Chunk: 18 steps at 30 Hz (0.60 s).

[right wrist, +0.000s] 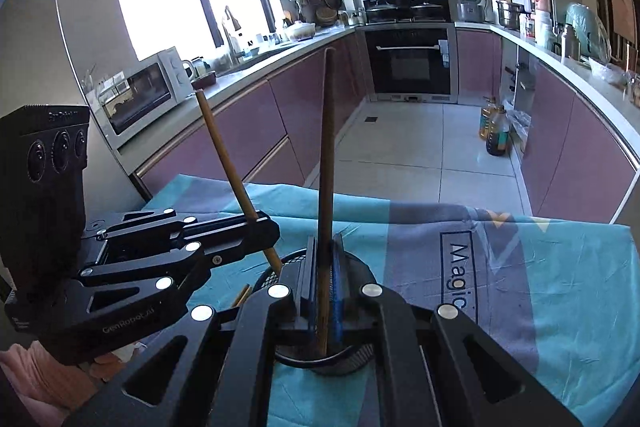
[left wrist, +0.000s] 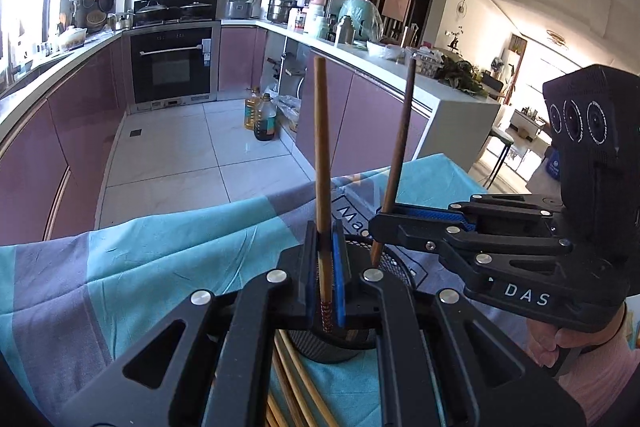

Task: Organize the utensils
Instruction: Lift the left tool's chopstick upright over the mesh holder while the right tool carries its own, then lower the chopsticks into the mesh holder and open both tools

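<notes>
The left gripper (left wrist: 325,267) pinches a light chopstick (left wrist: 321,147) upright over the mesh holder (left wrist: 394,267). The right gripper (right wrist: 323,279) pinches a dark chopstick (right wrist: 326,155), its lower end inside the holder, near the cloth-covered table's (left wrist: 160,267) far edge.

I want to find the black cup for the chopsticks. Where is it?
The black mesh holder stands on the blue tablecloth, right under both claws; the left claw and the right claw each hold a chopstick upright over it.
</notes>
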Tool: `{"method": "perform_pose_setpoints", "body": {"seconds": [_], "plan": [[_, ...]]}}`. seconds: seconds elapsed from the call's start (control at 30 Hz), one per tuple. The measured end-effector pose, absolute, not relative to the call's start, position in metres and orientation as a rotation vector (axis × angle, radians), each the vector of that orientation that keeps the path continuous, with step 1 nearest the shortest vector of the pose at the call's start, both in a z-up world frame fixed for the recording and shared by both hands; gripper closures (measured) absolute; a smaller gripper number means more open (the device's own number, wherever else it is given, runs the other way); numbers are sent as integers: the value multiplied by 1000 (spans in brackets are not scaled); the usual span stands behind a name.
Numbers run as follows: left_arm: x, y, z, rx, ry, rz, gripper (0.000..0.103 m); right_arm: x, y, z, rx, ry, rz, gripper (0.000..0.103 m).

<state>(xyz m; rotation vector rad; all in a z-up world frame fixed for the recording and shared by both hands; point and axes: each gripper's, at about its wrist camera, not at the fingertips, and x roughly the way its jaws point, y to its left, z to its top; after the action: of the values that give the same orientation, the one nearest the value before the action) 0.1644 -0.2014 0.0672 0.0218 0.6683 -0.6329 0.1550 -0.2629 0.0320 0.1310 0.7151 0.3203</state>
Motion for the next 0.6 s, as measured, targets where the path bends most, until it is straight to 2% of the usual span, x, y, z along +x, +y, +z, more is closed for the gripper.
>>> {"method": "perform_pose_setpoints", "body": {"seconds": [0.1, 0.2, 0.27, 0.3, 0.33, 0.5, 0.6], "plan": [[165, -205, 64, 15, 683, -630, 95, 160, -263, 28, 146, 720, 310, 95], [168, -199, 57, 10, 679, -619, 82, 167, -264, 25, 167, 722, 294, 94], [166, -199, 58, 9, 667, -609, 80, 168, -266, 25, 186, 717, 290, 87], [166, -195, 56, 7, 662, -602, 79, 167, -267, 26, 193, 709, 289, 78], [164, -193, 56, 4, 653, -592, 77, 165, -268, 26, 199, 700, 289, 75], [150, -163, 56, -8, 589, -538, 69, 145, -270, 31, 209, 649, 310, 73], [137, -144, 55, 0, 559, -501, 66, 124, -267, 37, 205, 613, 362, 67]]}}
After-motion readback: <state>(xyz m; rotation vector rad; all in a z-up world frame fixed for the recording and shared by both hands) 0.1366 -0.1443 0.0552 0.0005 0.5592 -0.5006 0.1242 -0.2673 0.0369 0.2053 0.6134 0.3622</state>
